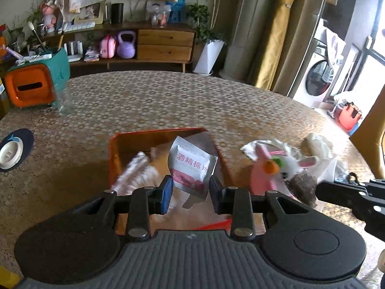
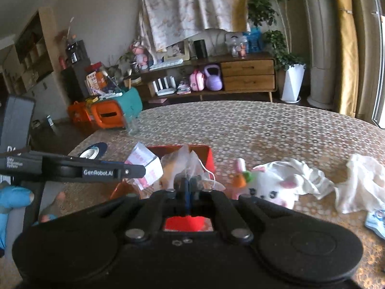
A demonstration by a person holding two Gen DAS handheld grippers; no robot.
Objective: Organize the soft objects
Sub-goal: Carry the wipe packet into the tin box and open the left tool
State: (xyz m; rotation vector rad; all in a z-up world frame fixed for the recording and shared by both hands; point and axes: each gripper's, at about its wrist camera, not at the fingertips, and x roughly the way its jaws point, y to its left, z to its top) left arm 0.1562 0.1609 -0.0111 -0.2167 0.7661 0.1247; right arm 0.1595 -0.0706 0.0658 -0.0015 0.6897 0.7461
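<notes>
The left hand-held gripper (image 1: 190, 190) grips a white wipe packet (image 1: 192, 166) at lower centre, above the orange tray (image 1: 115, 149). The right hand-held gripper (image 2: 190, 187) is closed on a clear mesh pouch (image 2: 190, 166) over that tray; a plush rabbit (image 2: 272, 187) lies right on the counter (image 2: 264, 125).

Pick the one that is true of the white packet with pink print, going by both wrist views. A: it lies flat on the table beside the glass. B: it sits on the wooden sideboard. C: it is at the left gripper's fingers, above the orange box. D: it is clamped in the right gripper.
C: the white packet sits between the left gripper fingers, over the orange box.
</notes>
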